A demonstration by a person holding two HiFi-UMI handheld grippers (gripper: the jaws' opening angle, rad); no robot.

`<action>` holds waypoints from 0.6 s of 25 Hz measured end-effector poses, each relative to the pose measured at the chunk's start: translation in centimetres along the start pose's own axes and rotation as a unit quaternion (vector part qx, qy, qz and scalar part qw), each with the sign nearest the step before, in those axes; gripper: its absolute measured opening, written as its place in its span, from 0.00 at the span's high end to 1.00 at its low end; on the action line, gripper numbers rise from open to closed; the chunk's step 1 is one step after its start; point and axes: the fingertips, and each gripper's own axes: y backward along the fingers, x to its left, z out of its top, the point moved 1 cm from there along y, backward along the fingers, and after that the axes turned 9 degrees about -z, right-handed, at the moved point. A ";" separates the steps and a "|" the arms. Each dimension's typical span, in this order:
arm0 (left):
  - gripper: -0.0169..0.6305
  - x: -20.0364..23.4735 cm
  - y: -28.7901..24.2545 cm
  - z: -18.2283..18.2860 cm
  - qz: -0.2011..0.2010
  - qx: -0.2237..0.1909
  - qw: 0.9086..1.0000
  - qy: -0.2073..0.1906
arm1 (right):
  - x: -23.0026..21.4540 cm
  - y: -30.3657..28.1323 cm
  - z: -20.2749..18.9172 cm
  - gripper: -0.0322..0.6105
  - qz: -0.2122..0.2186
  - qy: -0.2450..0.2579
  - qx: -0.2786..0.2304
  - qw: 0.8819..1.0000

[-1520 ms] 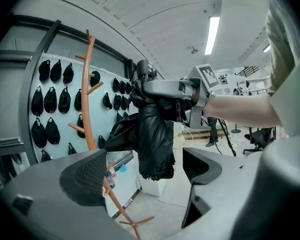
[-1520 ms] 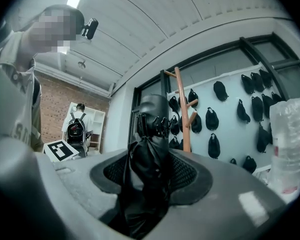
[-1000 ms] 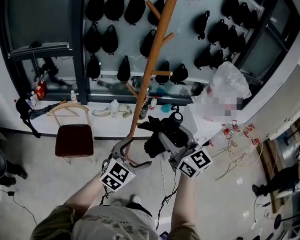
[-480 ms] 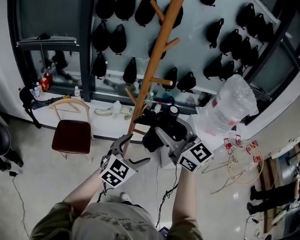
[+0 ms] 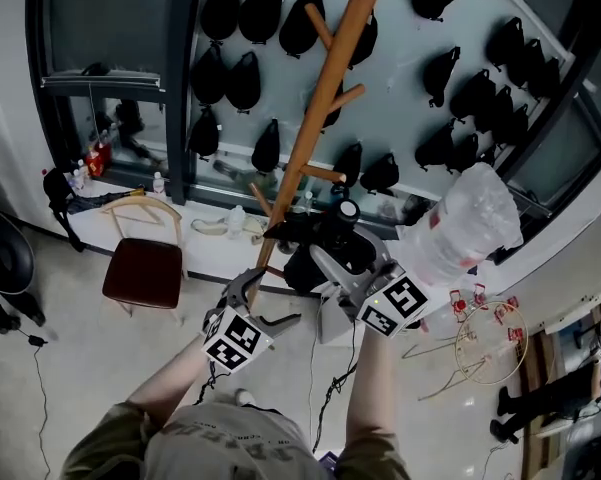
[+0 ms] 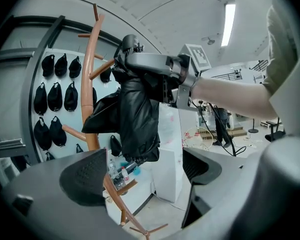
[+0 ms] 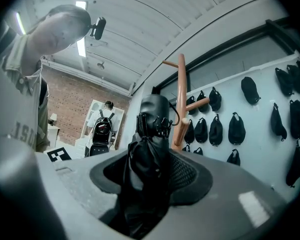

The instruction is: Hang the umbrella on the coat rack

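A person wearing a head camera stands before a tall wooden coat rack (image 5: pixel 325 98) with a folded black umbrella (image 7: pixel 149 156) gripped in the right gripper (image 5: pixel 328 258). Its fingers pinch the umbrella's bunched fabric from both sides, and the rounded handle end sticks out beyond them. The umbrella is held in the air in front of the person, close beside the rack's slanting pole and below its upper pegs, and it hangs from none of them.

The left gripper (image 6: pixel 145 174) is lower and nearer the person, with its fingers spread wide and nothing between them. In the left gripper view the foot of the rack and a strip of floor show through the gap. In the head view this gripper is near the lower part of the pole; whether it touches the wood cannot be told.

Rows of dark pouches (image 5: pixel 242 78) hang on the pale wall behind the rack. A chair (image 5: pixel 143 273) with a dark red seat stands to the left on the floor, and a large clear plastic sack (image 5: pixel 465 223) rises to the right. In the right gripper view, a second person with a backpack (image 7: pixel 102 129) stands far off against a brick wall
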 end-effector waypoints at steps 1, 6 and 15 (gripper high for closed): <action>0.27 0.1 0.0 -0.1 0.001 0.002 1.000 -0.001 | -0.2 -0.1 0.1 0.62 -0.002 -0.001 -0.002 1.000; 0.27 0.7 0.1 -0.4 0.008 0.006 1.000 -0.006 | -1.2 -0.4 -0.6 0.62 -0.021 -0.016 0.004 1.000; 0.27 0.9 0.3 -1.2 -0.004 0.014 1.000 -0.005 | 0.1 -0.6 0.9 0.62 -0.001 0.007 -0.013 1.000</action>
